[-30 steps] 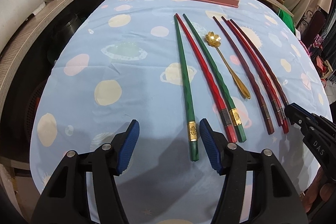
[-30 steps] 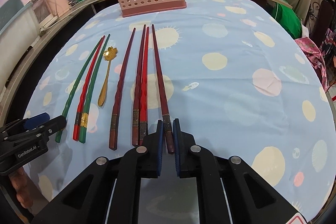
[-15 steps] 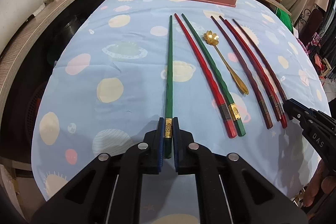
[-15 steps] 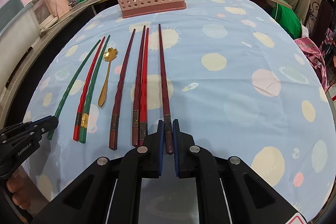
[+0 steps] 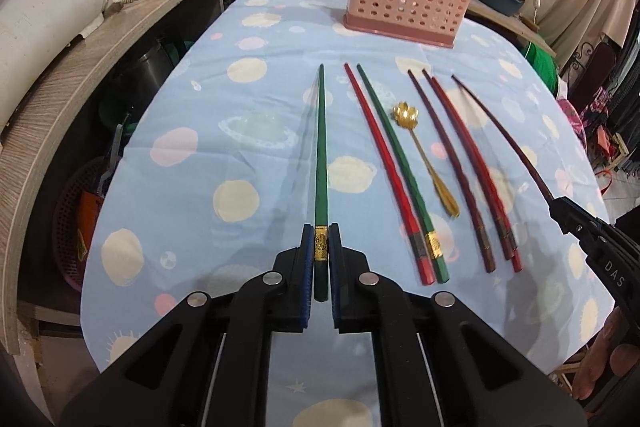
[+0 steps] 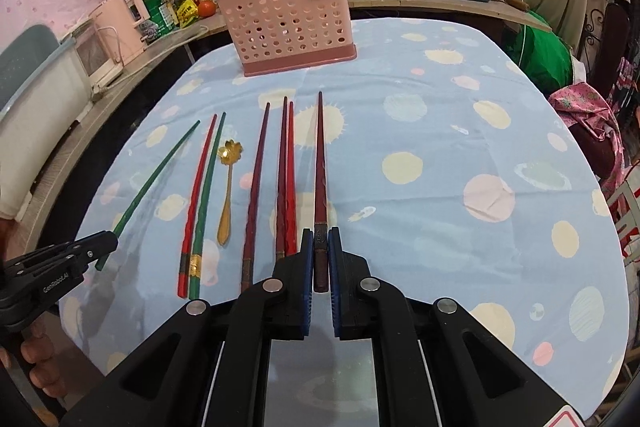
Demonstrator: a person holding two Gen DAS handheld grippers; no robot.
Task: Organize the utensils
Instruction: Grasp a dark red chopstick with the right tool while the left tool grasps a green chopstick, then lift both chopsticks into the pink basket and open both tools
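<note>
Since the frame one second earlier, both chopsticks now in the grippers have left the row on the cloth: the left gripper (image 5: 320, 251), then spread wide beside the green chopstick (image 5: 321, 163), is now clenched on its near end at the gold band, and the stick points away from the camera, apparently raised, with a faint shadow to its left. The right gripper (image 6: 321, 247) is clamped on the near end of the dark red chopstick (image 6: 320, 171), which now stands apart to the right of the remaining sticks. Left on the blue spotted tablecloth (image 5: 248, 131), from left to right, are a red and green pair (image 5: 394, 173), touching side by side, a gold spoon (image 5: 424, 159) with a flower-shaped bowl, and three more dark red chopsticks (image 5: 460, 163). The pink perforated utensil holder (image 6: 286, 23) stands upright at the far end of the table, well apart from the row. Each chopstick is long and slender, tapering to a fine far tip, with a twisted lacquered shaft and a metal band near the thick end. Such a stick is judged light and rigid but glossy, hence liable to pivot or slip between the pads; a hold at the thick banded end, as here, leaves the tip free to enter the holder, though the long overhang is likely to swing with small wrist motions.
</note>
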